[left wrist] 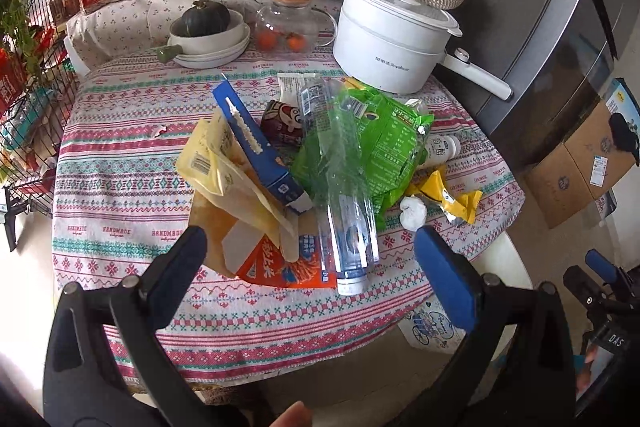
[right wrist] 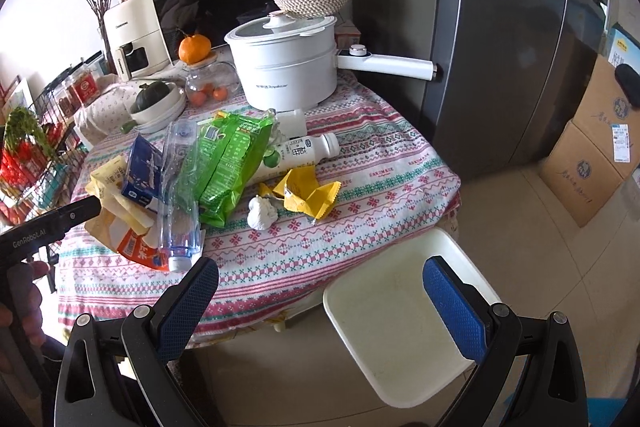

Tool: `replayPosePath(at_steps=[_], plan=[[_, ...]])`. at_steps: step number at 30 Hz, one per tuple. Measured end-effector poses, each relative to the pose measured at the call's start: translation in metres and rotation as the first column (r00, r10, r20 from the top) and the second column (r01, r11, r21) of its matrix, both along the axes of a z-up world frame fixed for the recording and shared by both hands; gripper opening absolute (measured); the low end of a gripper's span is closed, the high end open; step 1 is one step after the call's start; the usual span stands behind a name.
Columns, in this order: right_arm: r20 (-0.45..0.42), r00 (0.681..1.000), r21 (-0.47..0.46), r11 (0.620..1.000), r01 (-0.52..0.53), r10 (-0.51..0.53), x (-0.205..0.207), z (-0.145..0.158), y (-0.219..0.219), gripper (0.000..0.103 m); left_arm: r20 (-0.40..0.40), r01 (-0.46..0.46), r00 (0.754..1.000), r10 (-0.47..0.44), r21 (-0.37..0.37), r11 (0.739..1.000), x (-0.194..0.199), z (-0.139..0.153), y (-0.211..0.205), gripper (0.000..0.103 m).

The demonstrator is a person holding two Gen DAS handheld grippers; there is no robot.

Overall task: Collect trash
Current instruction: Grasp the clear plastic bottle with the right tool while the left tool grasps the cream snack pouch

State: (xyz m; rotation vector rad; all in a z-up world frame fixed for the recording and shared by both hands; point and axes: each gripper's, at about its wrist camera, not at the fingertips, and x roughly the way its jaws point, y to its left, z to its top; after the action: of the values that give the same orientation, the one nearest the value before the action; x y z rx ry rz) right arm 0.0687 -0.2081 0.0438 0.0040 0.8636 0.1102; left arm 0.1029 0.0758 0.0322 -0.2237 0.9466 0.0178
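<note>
A pile of trash lies on the patterned tablecloth [left wrist: 120, 155]: a crushed clear plastic bottle [left wrist: 344, 187] [right wrist: 180, 203], a green snack bag [left wrist: 388, 143] [right wrist: 228, 163], a blue carton [left wrist: 260, 147] [right wrist: 142, 167], yellow wrappers [left wrist: 212, 155], an orange box [left wrist: 280, 263], a white drink bottle [right wrist: 296, 155], a yellow wrapper [right wrist: 312, 195] and a crumpled white tissue [left wrist: 414, 213] [right wrist: 262, 213]. My left gripper [left wrist: 310, 247] is open and empty, just before the pile. My right gripper [right wrist: 320, 279] is open and empty over the table's front edge, above a white bin [right wrist: 400, 327].
A white electric pot [left wrist: 388, 39] [right wrist: 288, 67], a glass jar with an orange on top [left wrist: 288, 19], a bowl with a squash [left wrist: 208, 31], a microwave and an air fryer stand at the back. A wire rack [left wrist: 28, 99] is left, a fridge [right wrist: 500, 47] and cardboard boxes [right wrist: 592, 163] right.
</note>
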Motion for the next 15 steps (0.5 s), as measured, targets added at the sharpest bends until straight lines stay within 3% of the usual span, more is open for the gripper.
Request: replayPosePath(at_steps=[2,5,9,12,15], plan=[[-0.022,1.000,0.055,0.998,-0.018,0.019,0.017,-0.003,0.000,0.103,-0.030,-0.028,0.999,0.027,-0.030,0.999,0.015,-0.008,0.011,0.098],[-0.034,0.999,0.122,0.992,-0.023,0.027,0.032,-0.021,-0.005,0.103,-0.060,-0.080,0.995,0.076,-0.054,0.995,0.031,-0.027,0.027,0.084],[-0.128,0.990,0.075,0.996,-0.043,0.052,0.048,-0.053,-0.007,0.103,-0.125,-0.124,0.986,0.108,-0.131,0.984,0.045,-0.046,0.041,0.061],[-0.151,0.987,0.081,0.995,-0.051,0.063,0.059,-0.061,-0.006,0.103,-0.120,-0.150,0.983,0.138,-0.099,0.984,0.050,-0.049,0.044,0.044],[-0.153,0.985,0.086,0.994,-0.067,0.080,0.066,-0.061,0.000,0.103,-0.121,-0.170,0.980,0.158,-0.088,0.982,0.056,-0.051,0.048,0.034]])
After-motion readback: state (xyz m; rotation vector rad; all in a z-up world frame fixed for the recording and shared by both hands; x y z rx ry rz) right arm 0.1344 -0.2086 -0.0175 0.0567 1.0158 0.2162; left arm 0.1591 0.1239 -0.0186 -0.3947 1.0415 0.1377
